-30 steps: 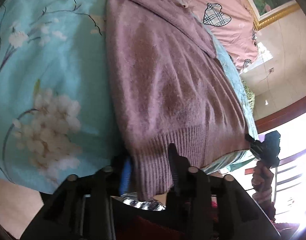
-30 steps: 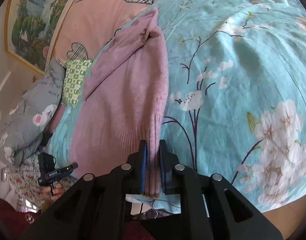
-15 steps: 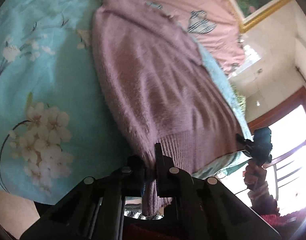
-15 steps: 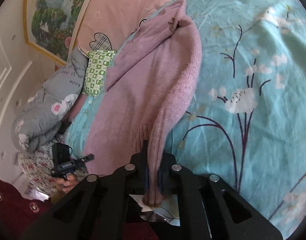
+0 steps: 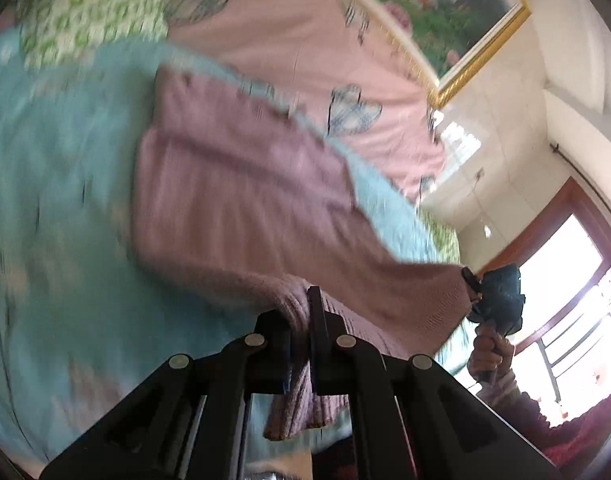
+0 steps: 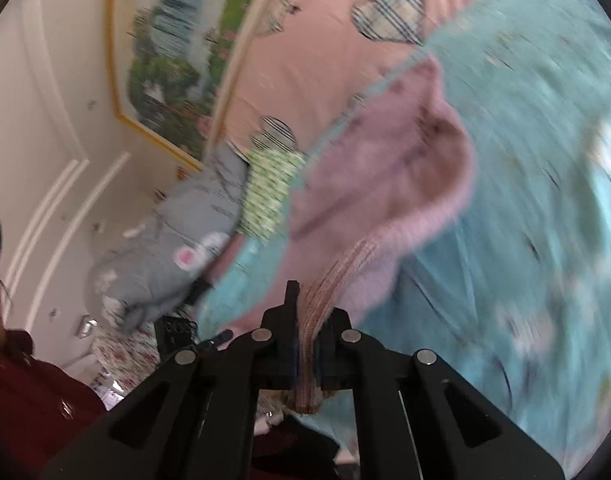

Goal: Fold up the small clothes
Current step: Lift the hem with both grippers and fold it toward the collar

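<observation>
No readable text anywhere; frames blurred. I've got the left hand-held gripper (image 5: pixel 299 316) clenched on the sweater (image 5: pixel 241 200) hem, fuzzy mauve knit w/ ribbed edge. Right hand-held gripper (image 6: pixel 307 320) clamps the other hem corner. Vs a sec ago, hem's now lifted off the floral teal bed (image 5: pixel 57 208); upper part lies there.

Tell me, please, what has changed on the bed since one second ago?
Both claws closed on the ribbed hem of the purple sweater: left claw, right claw. They have lifted the hem off the blue floral bedsheet. The sweater's far end remains lying on the bed.
</observation>
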